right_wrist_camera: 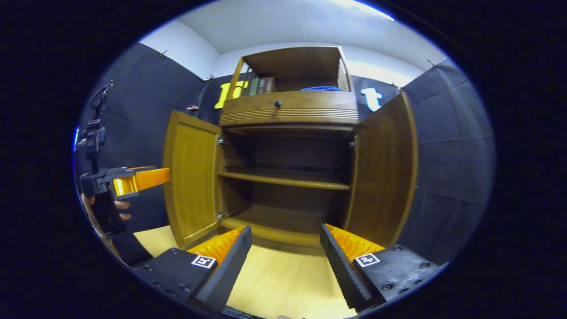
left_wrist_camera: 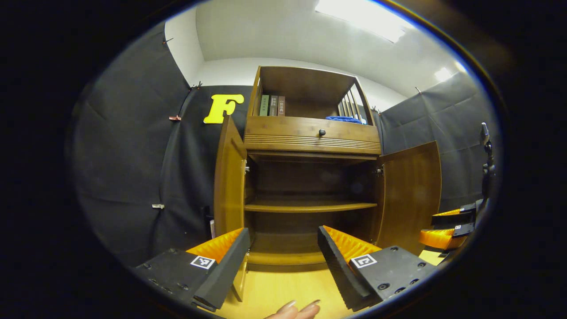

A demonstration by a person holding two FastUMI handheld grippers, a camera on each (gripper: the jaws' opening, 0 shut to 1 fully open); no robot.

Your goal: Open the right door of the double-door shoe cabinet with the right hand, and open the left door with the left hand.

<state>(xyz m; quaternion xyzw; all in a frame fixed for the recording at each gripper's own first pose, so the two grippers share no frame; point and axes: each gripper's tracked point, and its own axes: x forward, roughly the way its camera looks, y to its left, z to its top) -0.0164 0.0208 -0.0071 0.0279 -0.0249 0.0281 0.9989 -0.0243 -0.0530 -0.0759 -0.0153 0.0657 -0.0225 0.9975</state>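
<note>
While both doors [right_wrist_camera: 190,177] gape, grippers [right_wrist_camera: 283,261] hover before them.

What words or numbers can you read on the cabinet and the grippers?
Books on the cabinet's top shelf: there is writing on the spines, too small and blurred to read.
Square black-and-white tags on the left gripper: coded patterns, not words.
Matching tags on the right gripper: coded patterns too.
Drawer, left door, right door: no writing.

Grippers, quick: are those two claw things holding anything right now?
Left gripper: open, holding nothing.
Right gripper: open, holding nothing.
</note>
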